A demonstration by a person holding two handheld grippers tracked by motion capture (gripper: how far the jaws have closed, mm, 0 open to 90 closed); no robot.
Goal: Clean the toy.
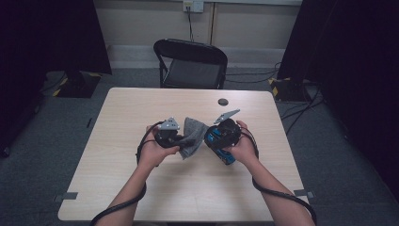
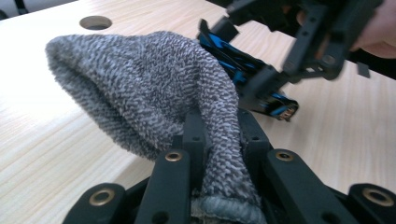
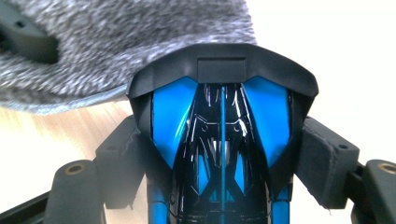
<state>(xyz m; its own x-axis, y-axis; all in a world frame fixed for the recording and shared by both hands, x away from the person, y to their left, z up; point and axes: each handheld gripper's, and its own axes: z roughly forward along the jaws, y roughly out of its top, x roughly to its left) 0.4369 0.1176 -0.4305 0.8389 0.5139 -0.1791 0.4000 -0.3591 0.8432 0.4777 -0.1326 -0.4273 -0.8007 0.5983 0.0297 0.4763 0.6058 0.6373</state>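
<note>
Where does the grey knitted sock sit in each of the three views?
High view: grey sock at table centre, between the two hands.
Left gripper view: sock fills the middle, pinched in the left tool.
Right gripper view: sock across the top left.
Shared landmark: the blue-and-black toy car.

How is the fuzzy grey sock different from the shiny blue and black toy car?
The sock is grey, soft and floppy; the toy car is glossy blue and black, hard and stiff. The left claw pinches the sock's thin cuff; the right claw holds the wider car. Both are held above the table.
</note>
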